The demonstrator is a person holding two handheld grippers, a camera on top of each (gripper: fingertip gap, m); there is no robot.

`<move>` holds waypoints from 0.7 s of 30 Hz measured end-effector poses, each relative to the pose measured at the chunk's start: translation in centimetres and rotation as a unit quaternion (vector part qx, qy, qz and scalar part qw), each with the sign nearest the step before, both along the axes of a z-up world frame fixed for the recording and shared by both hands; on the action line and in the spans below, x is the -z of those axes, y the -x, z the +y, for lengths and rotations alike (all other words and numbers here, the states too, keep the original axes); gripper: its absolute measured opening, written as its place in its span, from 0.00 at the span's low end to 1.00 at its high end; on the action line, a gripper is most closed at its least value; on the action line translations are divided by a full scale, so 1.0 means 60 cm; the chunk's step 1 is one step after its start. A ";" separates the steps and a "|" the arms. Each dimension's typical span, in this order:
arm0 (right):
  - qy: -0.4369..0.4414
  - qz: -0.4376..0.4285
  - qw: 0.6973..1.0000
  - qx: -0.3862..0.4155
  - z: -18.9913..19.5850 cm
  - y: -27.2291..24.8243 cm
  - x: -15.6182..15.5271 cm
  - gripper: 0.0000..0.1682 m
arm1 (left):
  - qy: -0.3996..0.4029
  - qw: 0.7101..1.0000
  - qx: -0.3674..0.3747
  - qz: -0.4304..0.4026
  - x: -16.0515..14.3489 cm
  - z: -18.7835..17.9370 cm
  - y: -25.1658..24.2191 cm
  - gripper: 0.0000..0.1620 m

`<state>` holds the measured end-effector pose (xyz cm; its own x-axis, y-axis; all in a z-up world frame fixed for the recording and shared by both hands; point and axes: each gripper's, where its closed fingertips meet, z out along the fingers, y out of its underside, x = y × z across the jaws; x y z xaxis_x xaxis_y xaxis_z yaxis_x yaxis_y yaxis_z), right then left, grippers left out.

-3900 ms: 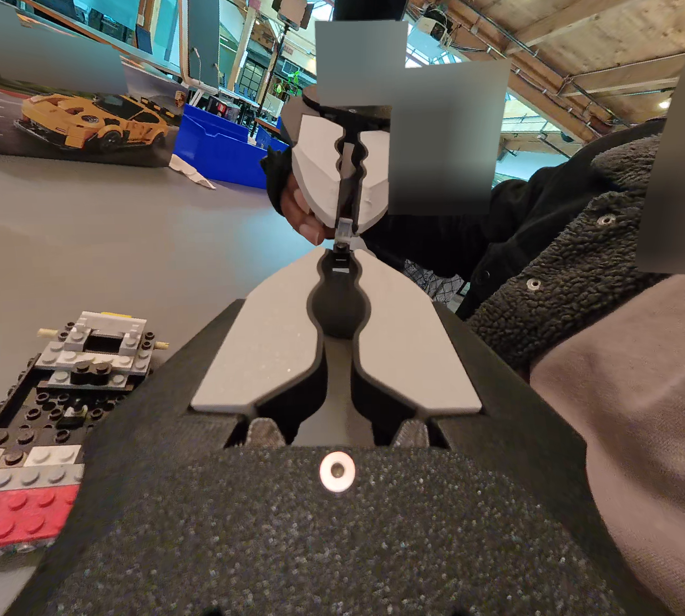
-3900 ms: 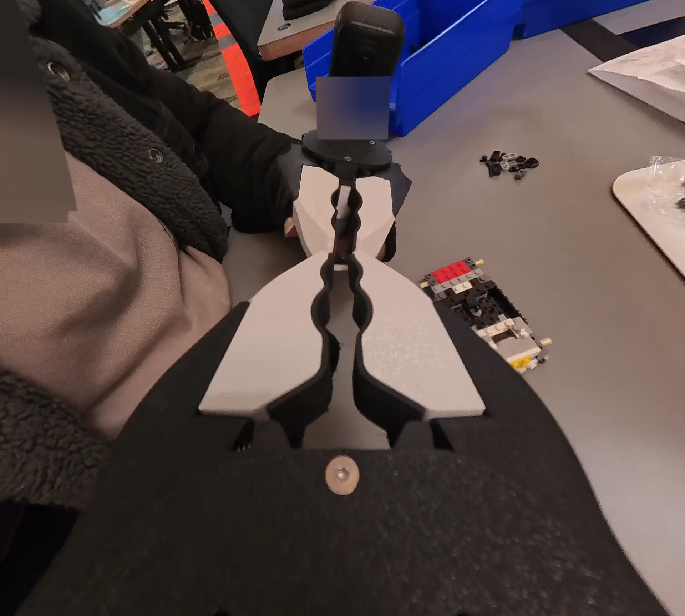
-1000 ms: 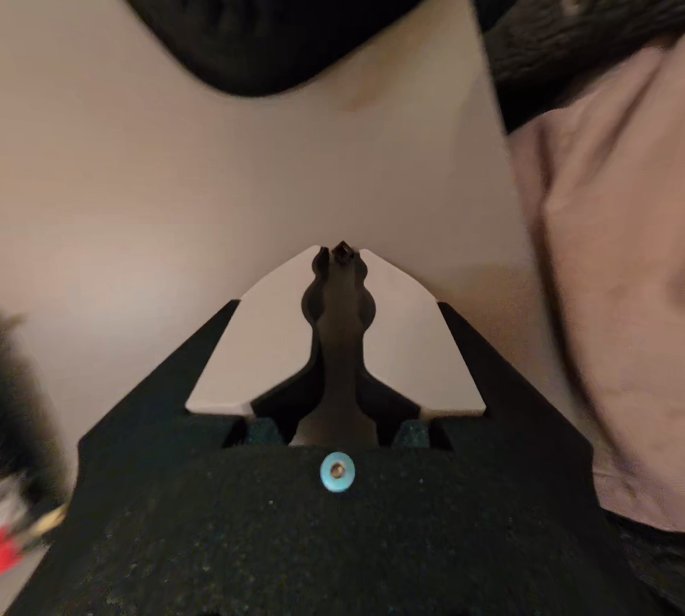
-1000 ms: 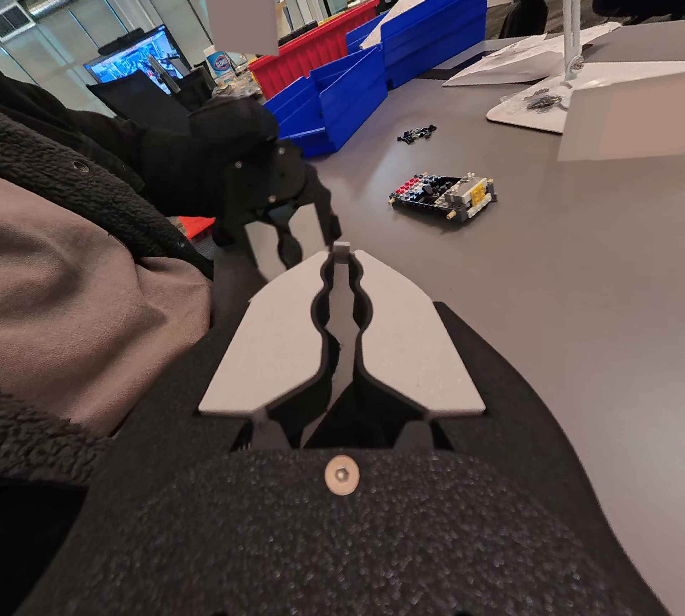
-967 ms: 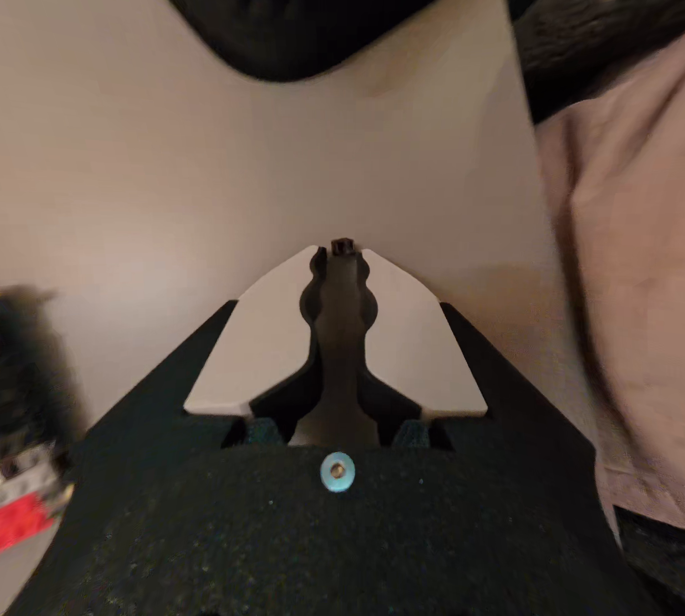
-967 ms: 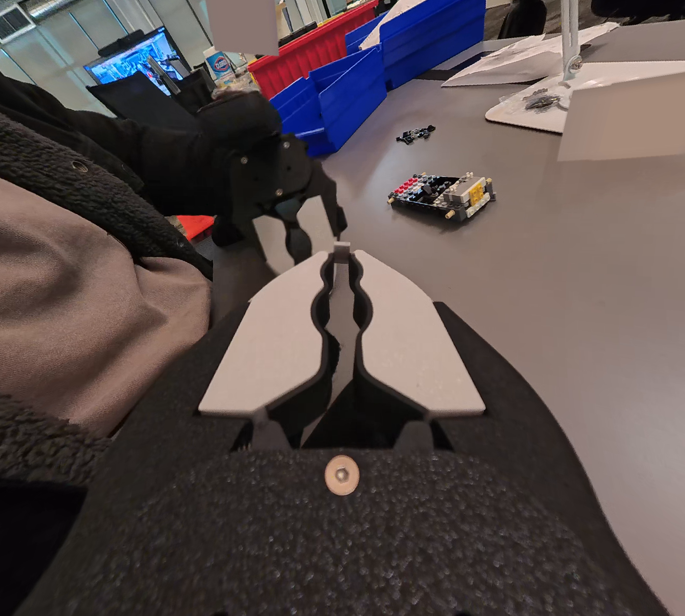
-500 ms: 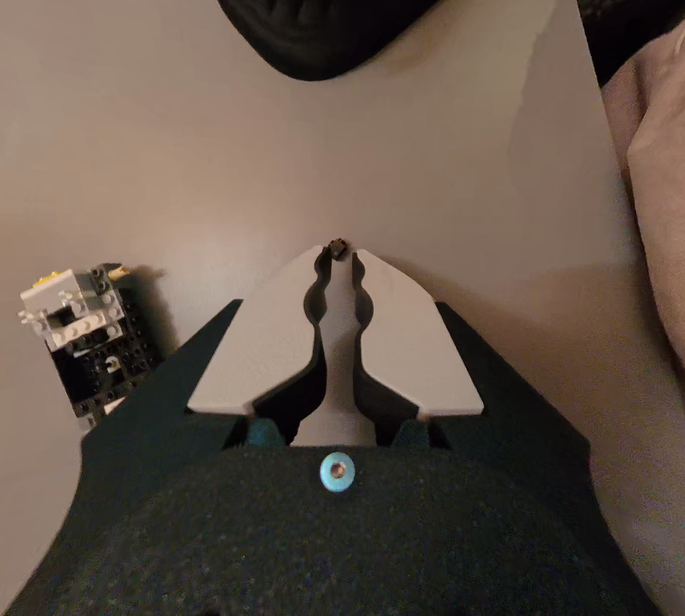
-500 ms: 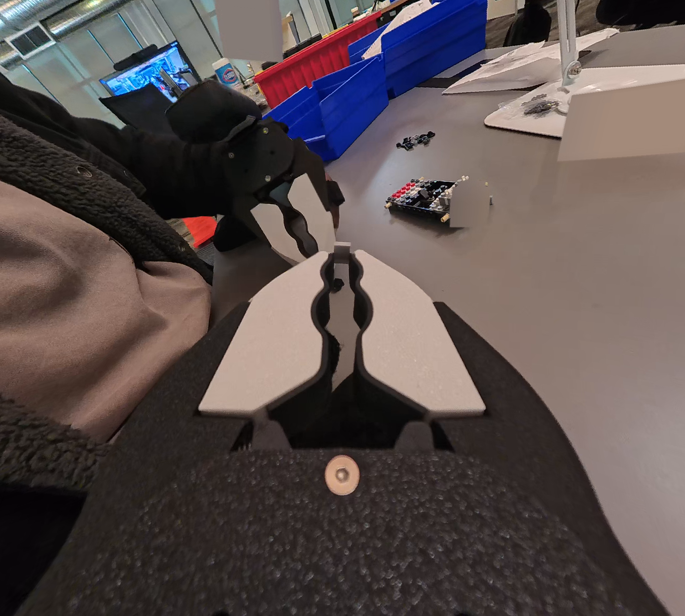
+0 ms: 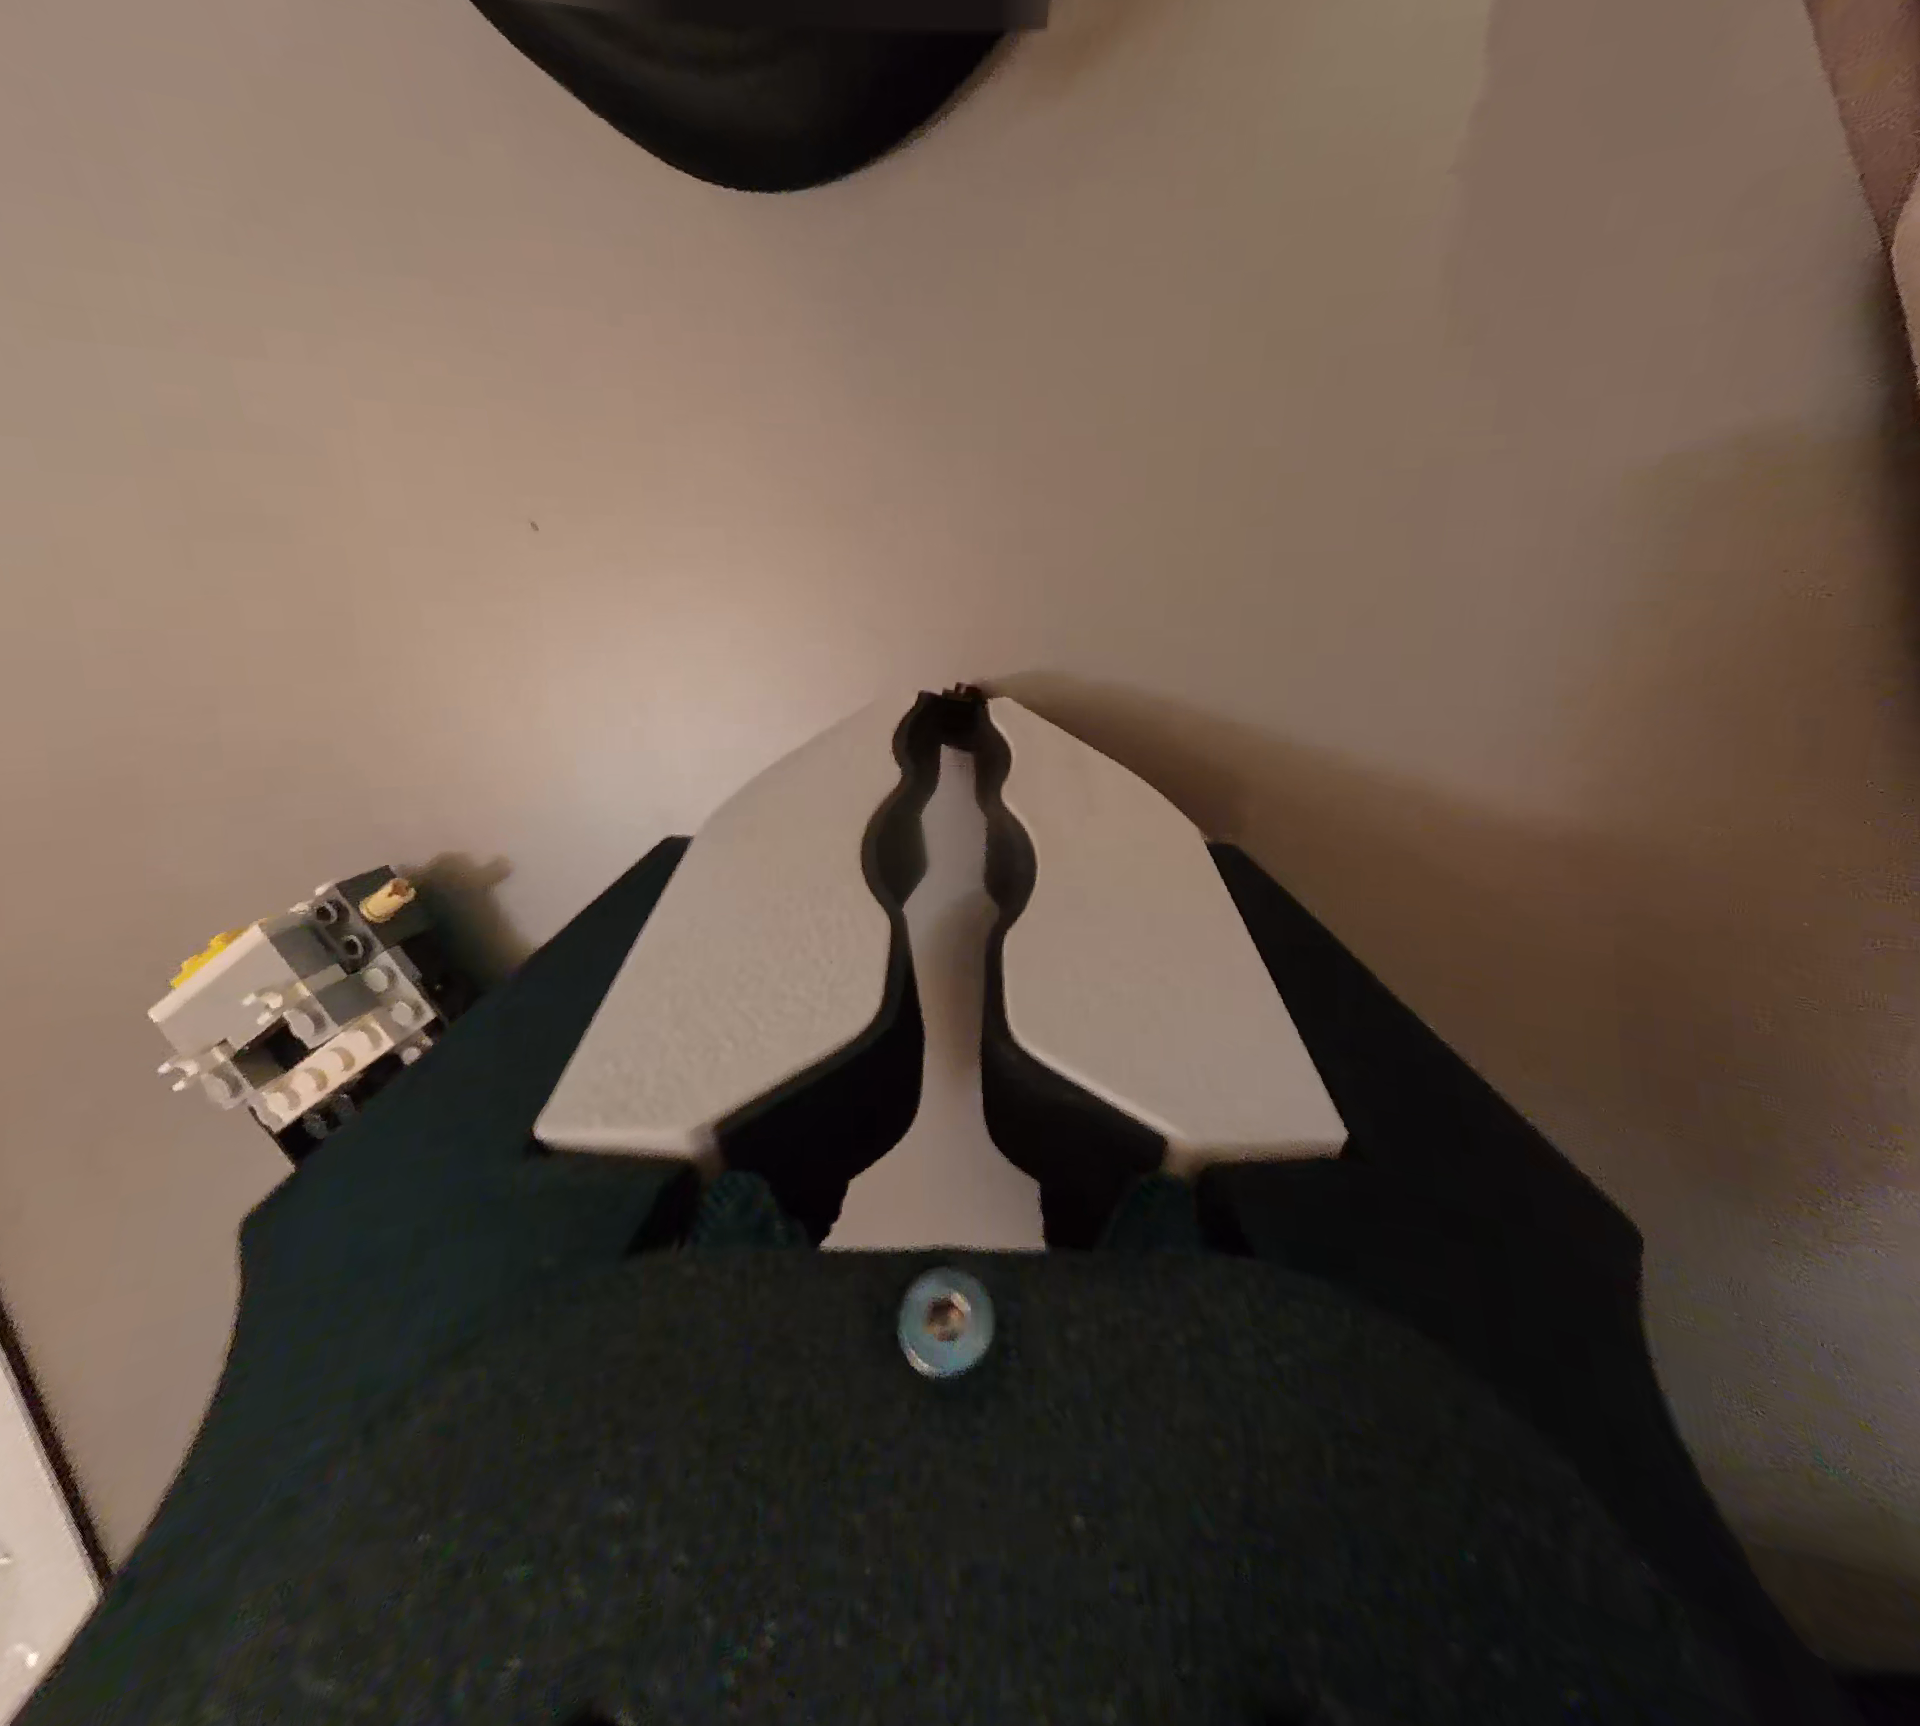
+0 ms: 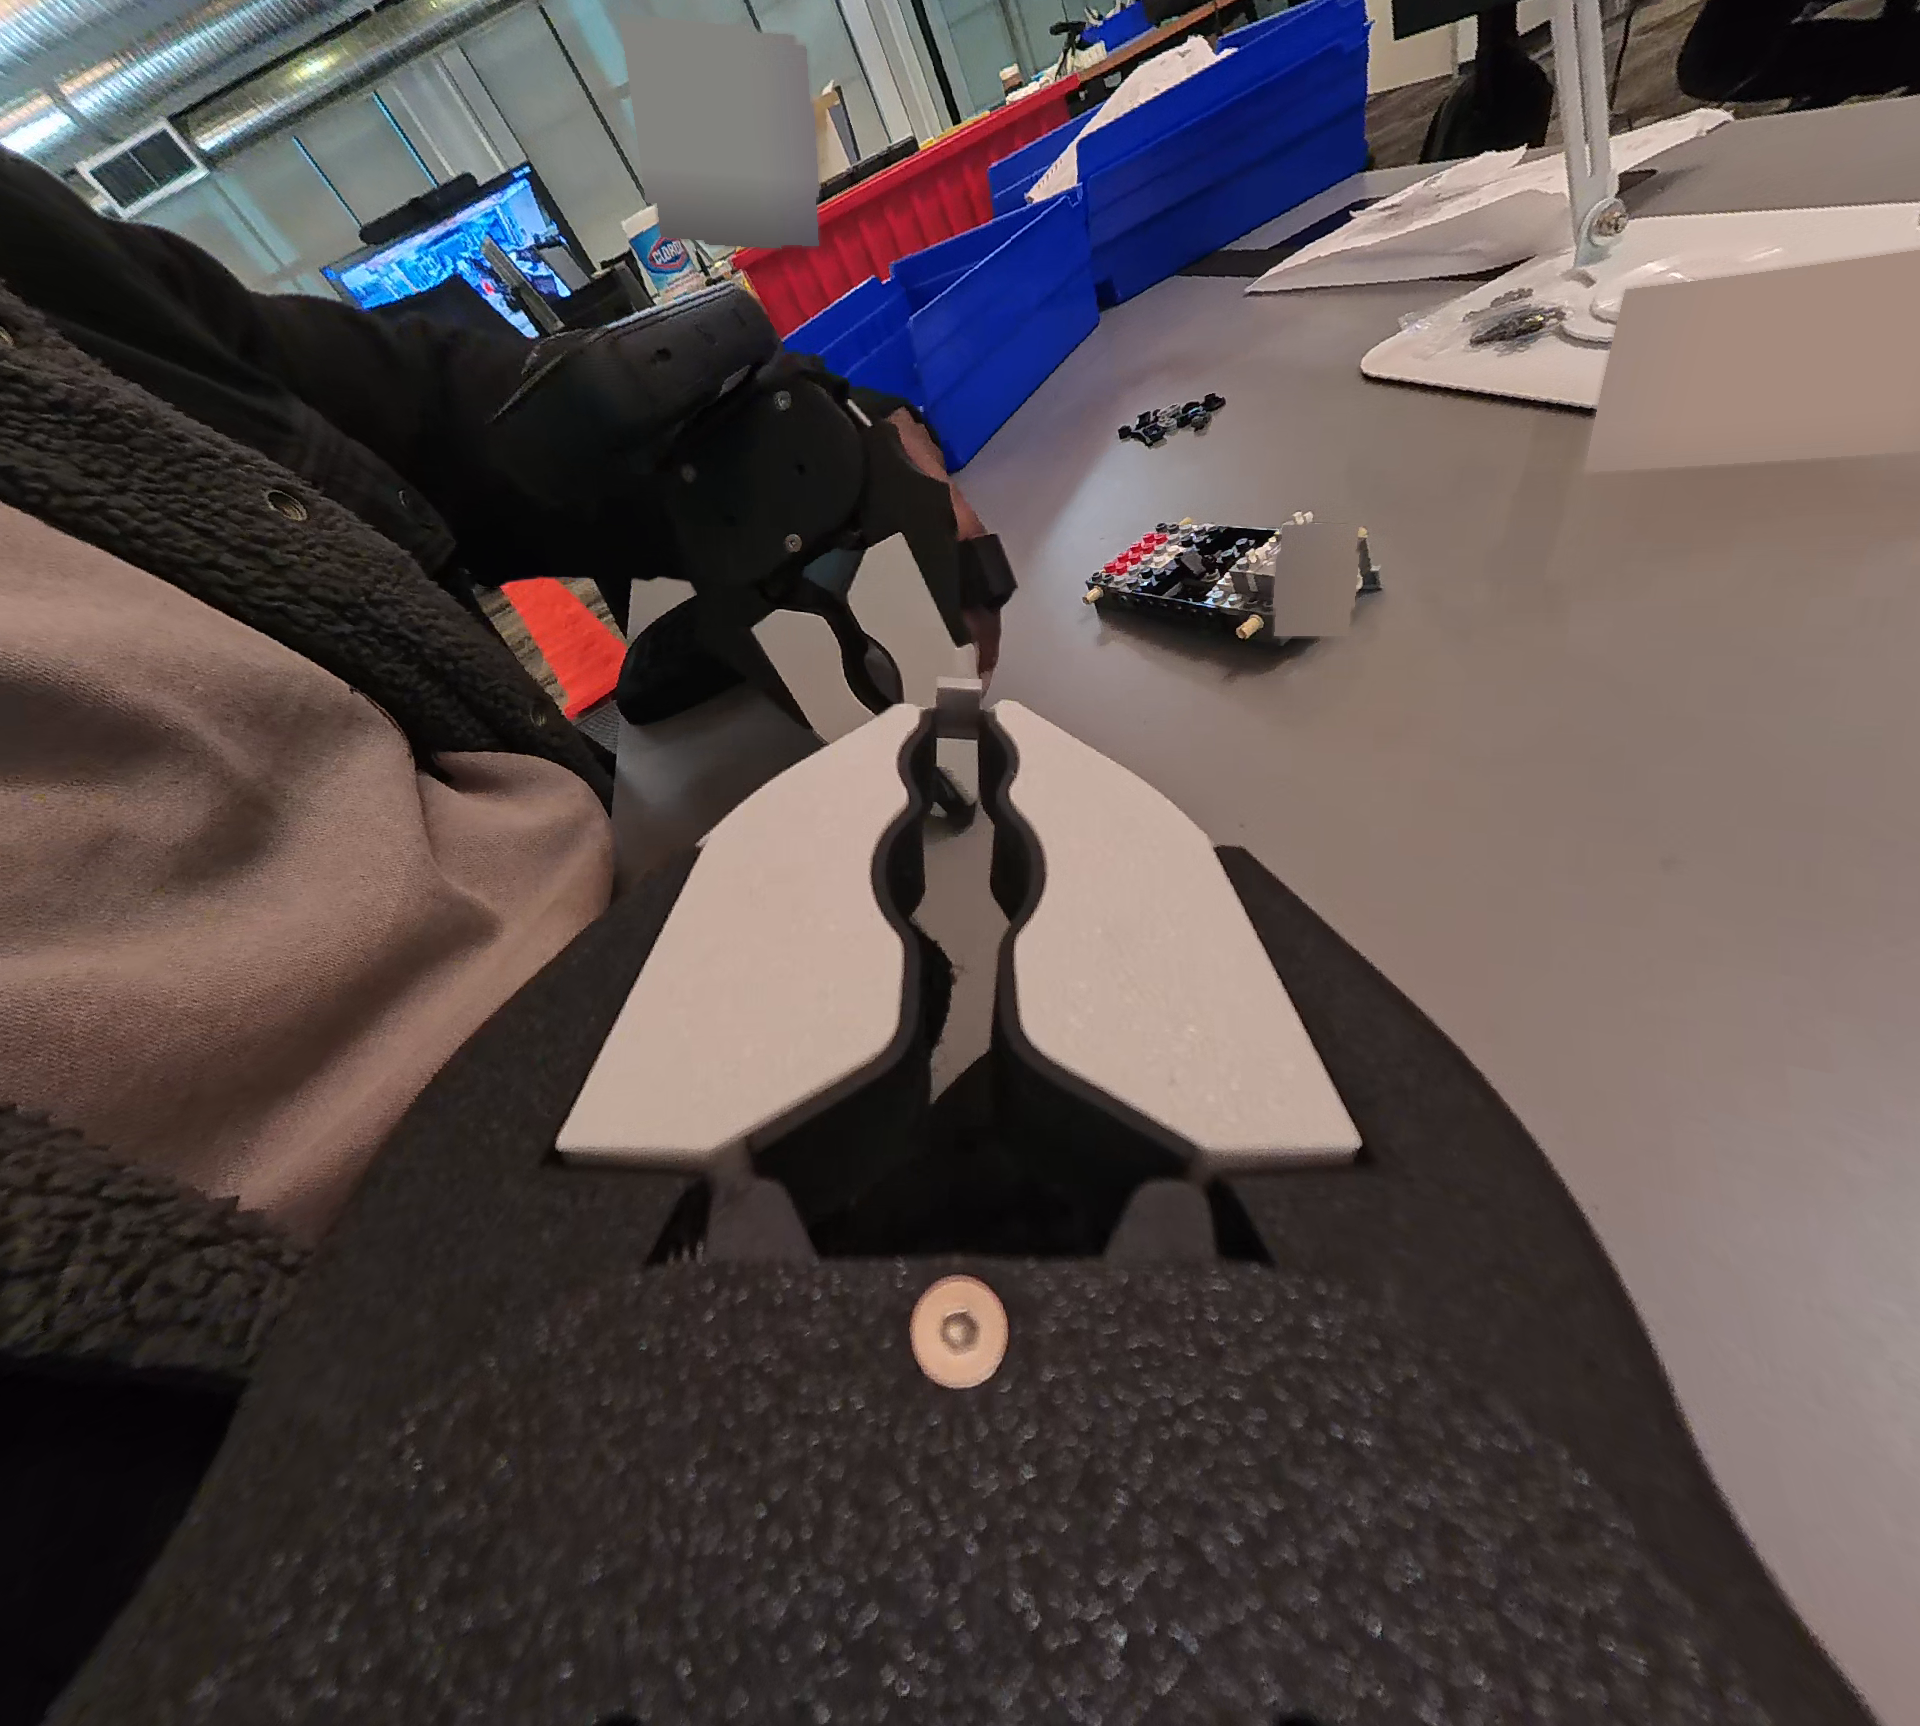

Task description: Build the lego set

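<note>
Pinching one tiny black piece [image 9: 957,692] in left claw [image 9: 957,702], right claw [image 10: 958,708] gripping one grey brick [image 10: 958,697], one part-built car [image 10: 1226,580] at 1 o'clock on surface [image 10: 1507,845].

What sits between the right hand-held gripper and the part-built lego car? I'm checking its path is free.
In the right wrist view, only bare grey table lies between the right hand-held gripper and the part-built lego car; the left hand-held gripper stands aside.

1. Light grey fingers [image 9: 790,938] are set on black bodies of both grippers.
2. Black base, red studs, grey and white bricks and a yellow bit are seen on the lego build [image 10: 1205,580].
3. Blue bins [image 10: 1164,222] and a red bin [image 10: 914,206] are seen behind.
4. Table [image 10: 1558,793] is plain grey.
</note>
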<state>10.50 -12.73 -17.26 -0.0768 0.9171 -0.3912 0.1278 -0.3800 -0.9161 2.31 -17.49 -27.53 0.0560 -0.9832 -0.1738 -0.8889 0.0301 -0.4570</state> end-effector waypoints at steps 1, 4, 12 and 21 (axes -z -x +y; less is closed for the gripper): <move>0.000 0.001 1.000 0.000 0.000 0.000 -0.001 0.04 | 0.006 1.000 0.000 0.001 0.000 0.002 0.000 0.04; 0.001 0.004 1.000 0.000 0.002 -0.001 -0.002 0.04 | 0.025 1.000 -0.004 0.003 0.001 0.011 0.002 0.04; 0.010 0.010 1.000 -0.002 0.005 -0.002 -0.004 0.04 | 0.075 0.997 -0.004 0.002 0.006 0.017 0.008 0.08; 0.015 0.012 1.000 -0.004 0.006 -0.003 -0.004 0.04 | 0.050 0.999 -0.002 -0.017 -0.015 0.018 0.006 0.07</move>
